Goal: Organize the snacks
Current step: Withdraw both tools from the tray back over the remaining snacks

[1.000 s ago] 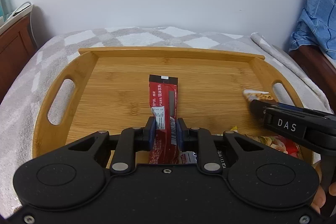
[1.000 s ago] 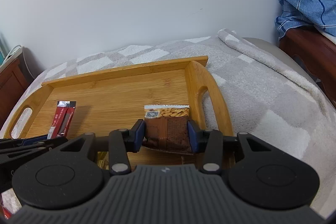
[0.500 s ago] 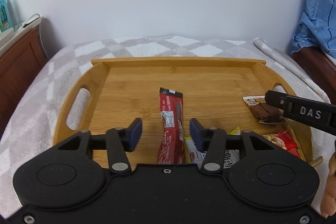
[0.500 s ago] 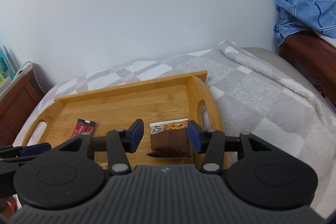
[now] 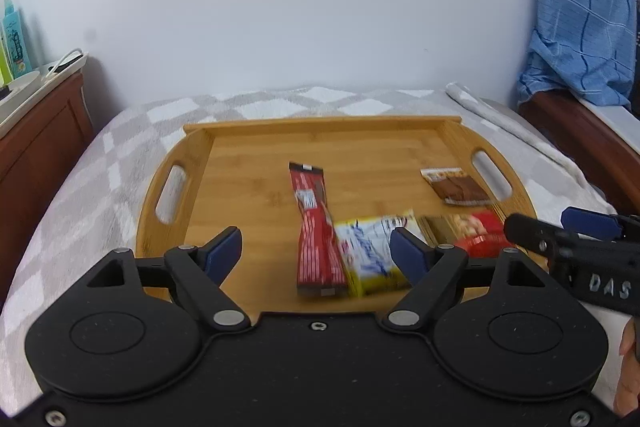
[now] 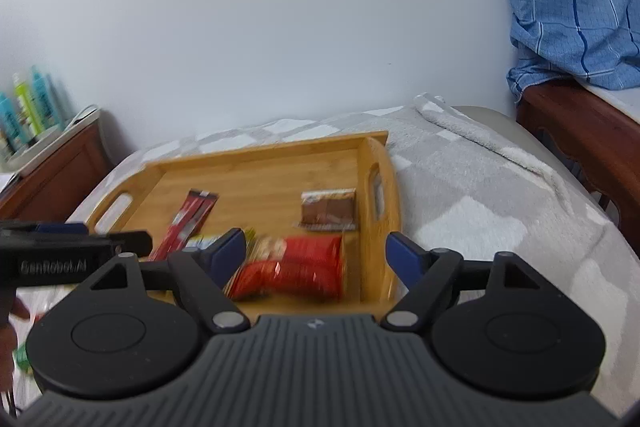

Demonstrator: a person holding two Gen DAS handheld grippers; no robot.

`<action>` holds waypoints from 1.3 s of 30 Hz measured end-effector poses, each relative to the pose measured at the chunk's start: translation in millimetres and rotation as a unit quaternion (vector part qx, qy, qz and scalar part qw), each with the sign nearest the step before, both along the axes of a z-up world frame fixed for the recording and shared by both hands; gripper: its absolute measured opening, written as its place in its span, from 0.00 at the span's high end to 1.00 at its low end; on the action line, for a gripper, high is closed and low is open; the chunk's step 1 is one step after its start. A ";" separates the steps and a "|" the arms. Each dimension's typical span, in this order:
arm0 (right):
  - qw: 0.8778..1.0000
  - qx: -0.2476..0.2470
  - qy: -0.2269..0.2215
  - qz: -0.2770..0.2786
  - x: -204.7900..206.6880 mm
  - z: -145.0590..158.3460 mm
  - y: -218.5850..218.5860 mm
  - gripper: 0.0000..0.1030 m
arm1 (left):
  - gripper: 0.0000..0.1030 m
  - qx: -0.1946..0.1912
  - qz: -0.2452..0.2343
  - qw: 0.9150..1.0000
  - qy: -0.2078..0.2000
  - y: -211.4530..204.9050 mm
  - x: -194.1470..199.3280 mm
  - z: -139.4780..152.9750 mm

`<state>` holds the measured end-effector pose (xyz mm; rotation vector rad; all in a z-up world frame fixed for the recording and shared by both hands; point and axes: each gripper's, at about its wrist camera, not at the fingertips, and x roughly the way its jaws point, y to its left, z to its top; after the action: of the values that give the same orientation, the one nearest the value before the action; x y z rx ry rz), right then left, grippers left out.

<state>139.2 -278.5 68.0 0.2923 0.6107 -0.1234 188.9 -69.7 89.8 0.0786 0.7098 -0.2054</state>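
Both my grippers have let go and pulled back: left gripper [image 5: 316,251] off the red stick [image 5: 316,227], right gripper [image 6: 316,255] off the brown bar [image 6: 329,207]. Jaws are spreading, empty. Stick lies at twelve o'clock of my left jaws; bar at twelve of my right. "DAS" reads on the right gripper.

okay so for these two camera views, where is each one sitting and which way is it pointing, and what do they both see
Left wrist: sits on the left gripper, jaws opening, looking forward and down at the wooden tray; a hand shows at right.
Right wrist: sits on the right gripper, jaws opening, looking down at the tray's right end; nothing is gripped.
Shared: the tray, long red packet, brown snack bar and each other's gripper.
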 end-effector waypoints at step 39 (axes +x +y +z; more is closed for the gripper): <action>0.993 -0.049 0.089 0.052 -50.0 -43.0 38.4 0.00 | 0.57 -0.015 -0.071 0.995 0.064 17.6 -55.6 -52.8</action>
<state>89.2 -240.1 25.0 0.1542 0.7921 -0.0790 133.3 -52.1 36.9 0.0888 0.8286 -0.3600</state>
